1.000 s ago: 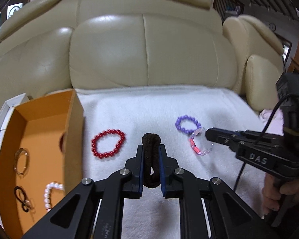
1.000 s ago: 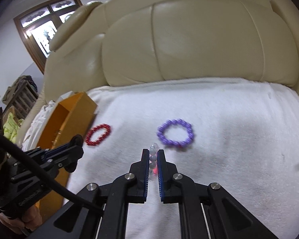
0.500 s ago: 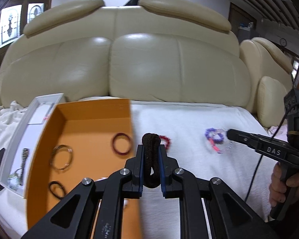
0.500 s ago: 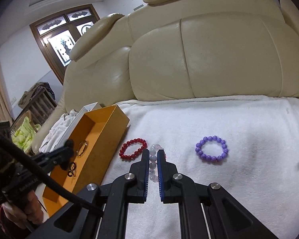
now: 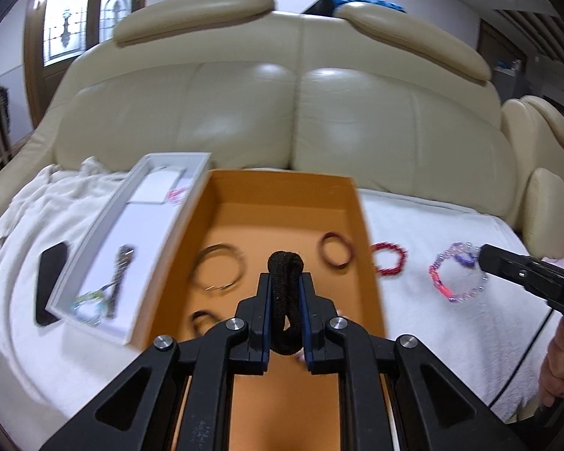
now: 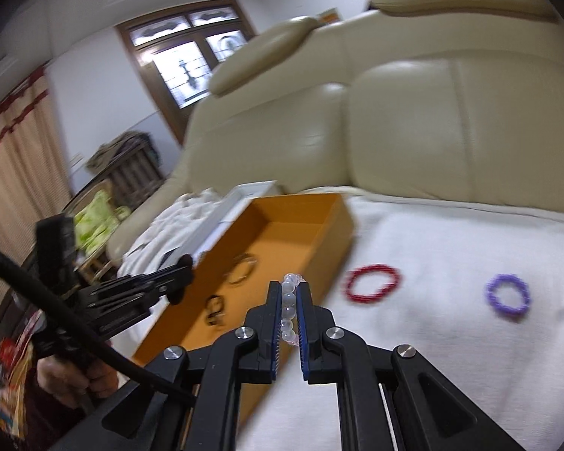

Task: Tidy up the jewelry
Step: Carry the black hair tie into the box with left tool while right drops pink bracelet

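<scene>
My left gripper is shut on a black hair tie and hangs over the open orange box. In the box lie a metal bangle, a dark red bangle and a small black tie. My right gripper is shut on a clear bead bracelet, just right of the box's near wall. That bracelet dangles above the towel in the left wrist view. A red bead bracelet and a purple one lie on the white towel.
A white tray with a few trinkets sits left of the orange box, and a black phone lies beside it. The cream leather sofa back rises behind the towel. A hand grips the left tool.
Both grippers have swung left towards the orange box. The left one, still holding the black tie, is now over the box; the right one has lifted the clear bracelet off the towel.
</scene>
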### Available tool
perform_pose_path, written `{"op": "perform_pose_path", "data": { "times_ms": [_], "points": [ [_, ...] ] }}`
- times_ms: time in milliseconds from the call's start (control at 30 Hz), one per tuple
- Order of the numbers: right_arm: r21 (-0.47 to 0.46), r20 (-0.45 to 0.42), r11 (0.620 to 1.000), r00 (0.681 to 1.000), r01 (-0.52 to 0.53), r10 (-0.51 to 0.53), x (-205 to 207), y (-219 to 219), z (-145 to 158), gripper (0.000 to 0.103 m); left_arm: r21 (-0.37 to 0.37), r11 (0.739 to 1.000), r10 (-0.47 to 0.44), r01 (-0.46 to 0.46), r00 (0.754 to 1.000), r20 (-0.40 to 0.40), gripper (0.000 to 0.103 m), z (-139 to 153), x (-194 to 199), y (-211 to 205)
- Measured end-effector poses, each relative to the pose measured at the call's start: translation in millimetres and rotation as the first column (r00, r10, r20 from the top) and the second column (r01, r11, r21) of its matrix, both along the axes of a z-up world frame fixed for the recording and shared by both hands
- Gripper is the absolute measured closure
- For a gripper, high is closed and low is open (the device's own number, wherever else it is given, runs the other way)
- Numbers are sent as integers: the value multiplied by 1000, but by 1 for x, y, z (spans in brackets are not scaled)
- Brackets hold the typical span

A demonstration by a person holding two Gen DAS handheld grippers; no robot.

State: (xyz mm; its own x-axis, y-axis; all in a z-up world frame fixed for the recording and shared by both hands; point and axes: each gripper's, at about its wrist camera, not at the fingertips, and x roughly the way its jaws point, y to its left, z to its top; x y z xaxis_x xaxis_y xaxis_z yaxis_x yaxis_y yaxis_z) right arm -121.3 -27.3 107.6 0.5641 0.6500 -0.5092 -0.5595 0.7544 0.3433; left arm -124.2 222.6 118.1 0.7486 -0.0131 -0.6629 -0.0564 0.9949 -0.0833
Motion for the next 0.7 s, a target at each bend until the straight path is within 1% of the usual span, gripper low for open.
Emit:
{"op": "perform_pose_path", "data": {
  "times_ms": [167, 300, 400, 567, 700],
  "points": [
    [3, -7, 992, 992, -129, 129, -19, 41, -4, 94, 13, 999, 48, -48, 998, -31, 89, -12, -22, 15],
    [-28, -36, 977, 977, -212, 211, -34, 72, -18, 94, 10, 998, 61, -60, 990, -127, 89, -40, -38, 17],
    [-51, -59, 967, 967, -251, 248, -42, 88, -30, 94, 12, 997, 73, -72, 982, -176, 89, -54, -40, 18],
    [-85, -130, 948, 947, -307, 295, -47, 108, -54, 94, 13, 996, 90, -90, 967, -239, 89, -69, -35, 22],
    [-134, -180, 931, 932, -339, 313, -50, 123, -72, 94, 17, 996, 90, -89, 954, -286, 89, -78, -32, 24]
  ]
}}
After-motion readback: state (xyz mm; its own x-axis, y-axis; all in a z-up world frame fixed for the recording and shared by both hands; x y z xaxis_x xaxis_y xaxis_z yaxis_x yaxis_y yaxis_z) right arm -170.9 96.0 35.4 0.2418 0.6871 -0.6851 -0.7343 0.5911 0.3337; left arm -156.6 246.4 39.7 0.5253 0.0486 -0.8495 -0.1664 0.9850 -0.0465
